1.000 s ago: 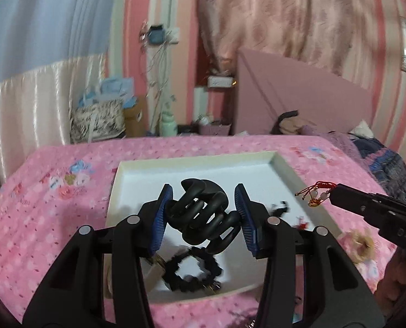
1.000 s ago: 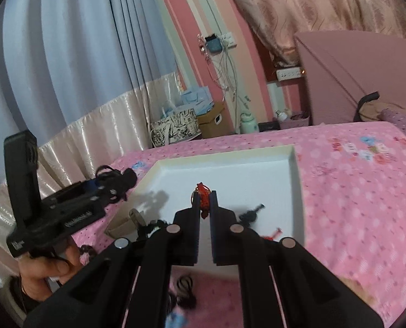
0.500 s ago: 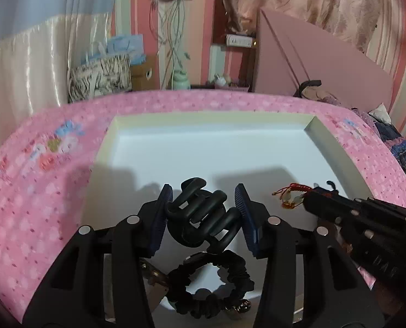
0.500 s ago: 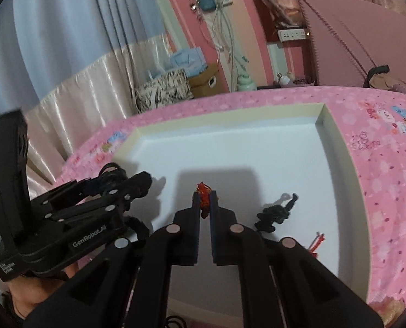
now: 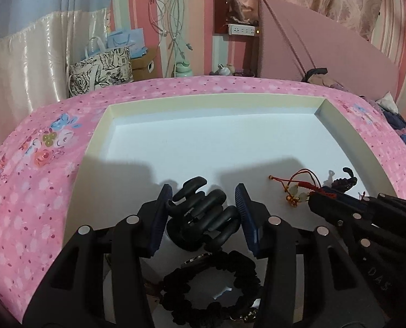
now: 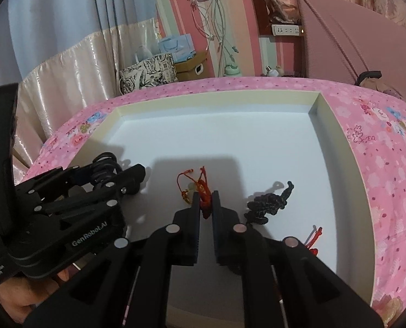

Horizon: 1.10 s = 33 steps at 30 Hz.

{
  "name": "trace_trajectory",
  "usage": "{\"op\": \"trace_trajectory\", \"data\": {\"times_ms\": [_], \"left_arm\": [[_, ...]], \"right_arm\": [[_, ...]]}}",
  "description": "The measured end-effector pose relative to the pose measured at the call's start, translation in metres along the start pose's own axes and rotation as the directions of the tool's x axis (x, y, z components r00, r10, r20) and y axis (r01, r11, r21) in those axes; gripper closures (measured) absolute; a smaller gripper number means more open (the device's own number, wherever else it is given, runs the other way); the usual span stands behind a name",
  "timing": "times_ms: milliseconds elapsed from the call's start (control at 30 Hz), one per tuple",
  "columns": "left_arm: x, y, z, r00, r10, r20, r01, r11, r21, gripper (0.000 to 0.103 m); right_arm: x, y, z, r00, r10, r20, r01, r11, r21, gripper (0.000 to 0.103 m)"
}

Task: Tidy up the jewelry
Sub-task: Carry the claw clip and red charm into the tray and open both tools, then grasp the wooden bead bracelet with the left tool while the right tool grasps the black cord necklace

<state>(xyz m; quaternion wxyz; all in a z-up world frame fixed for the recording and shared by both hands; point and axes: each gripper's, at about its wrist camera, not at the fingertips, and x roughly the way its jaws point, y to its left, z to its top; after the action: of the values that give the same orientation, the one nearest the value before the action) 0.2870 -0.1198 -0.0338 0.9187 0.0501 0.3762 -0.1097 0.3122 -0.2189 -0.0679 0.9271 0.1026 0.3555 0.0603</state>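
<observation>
both grippers hang low over the white tray (image 5: 211, 101): left gripper (image 5: 203, 205) clamps a black claw hair clip (image 5: 200, 216) between its pads, right gripper (image 6: 204, 205) pinches a red cord bracelet (image 6: 200, 188), trailing on the tray floor

The far half of the white tray (image 5: 208, 136), toward 12 o'clock, is bare. Its low wall (image 6: 345, 169) blocks the sides. A black beaded piece (image 6: 268, 205) sits at 2 o'clock from the right claw (image 6: 206, 205).

Black claw clip (image 5: 200, 213) upright; red cord bracelet (image 6: 200, 188) apparently touching tray (image 6: 339, 142).
</observation>
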Motion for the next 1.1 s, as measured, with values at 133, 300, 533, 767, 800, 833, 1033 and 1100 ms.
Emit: {"op": "trace_trajectory", "data": {"times_ms": [133, 300, 533, 767, 800, 833, 1033, 1100], "left_arm": [[-0.002, 0.001, 0.000, 1.000, -0.002, 0.006, 0.002, 1.000, -0.007, 0.048], [-0.011, 0.002, -0.002, 0.998, 0.024, 0.050, -0.024, 1.000, -0.012, 0.022], [-0.012, 0.008, -0.003, 0.998, 0.014, 0.059, -0.012, 0.999, -0.040, 0.021], [-0.017, 0.016, -0.003, 0.997, -0.009, 0.075, 0.014, 0.997, -0.069, 0.021], [-0.019, 0.016, -0.002, 0.997, -0.006, 0.073, 0.011, 0.998, -0.068, 0.021], [-0.025, 0.018, 0.000, 0.998, -0.008, 0.070, 0.014, 0.997, -0.080, 0.021], [-0.105, 0.036, 0.007, 0.985, 0.002, 0.171, 0.011, 0.997, -0.072, 0.019], [-0.127, 0.045, -0.001, 0.980, 0.017, 0.200, -0.006, 0.998, -0.055, 0.017]], "right_arm": [[0.001, -0.001, 0.000, 1.000, -0.004, -0.005, 0.004, 1.000, 0.002, 0.093], [-0.003, 0.002, -0.001, 0.999, -0.038, 0.008, 0.038, 0.999, -0.004, 0.074], [-0.012, -0.005, -0.003, 0.997, -0.053, 0.047, 0.052, 0.998, 0.022, 0.065], [-0.031, -0.015, -0.007, 0.991, -0.113, 0.078, 0.112, 0.994, 0.018, 0.065], [-0.035, -0.018, -0.007, 0.989, -0.125, 0.084, 0.124, 0.992, 0.020, 0.065], [-0.041, -0.020, -0.006, 0.988, -0.128, 0.088, 0.126, 0.992, 0.020, 0.065], [-0.100, -0.037, -0.016, 0.979, -0.126, 0.160, 0.120, 0.992, 0.042, 0.059], [-0.123, -0.045, -0.026, 0.974, -0.130, 0.183, 0.124, 0.991, 0.041, 0.056]]}}
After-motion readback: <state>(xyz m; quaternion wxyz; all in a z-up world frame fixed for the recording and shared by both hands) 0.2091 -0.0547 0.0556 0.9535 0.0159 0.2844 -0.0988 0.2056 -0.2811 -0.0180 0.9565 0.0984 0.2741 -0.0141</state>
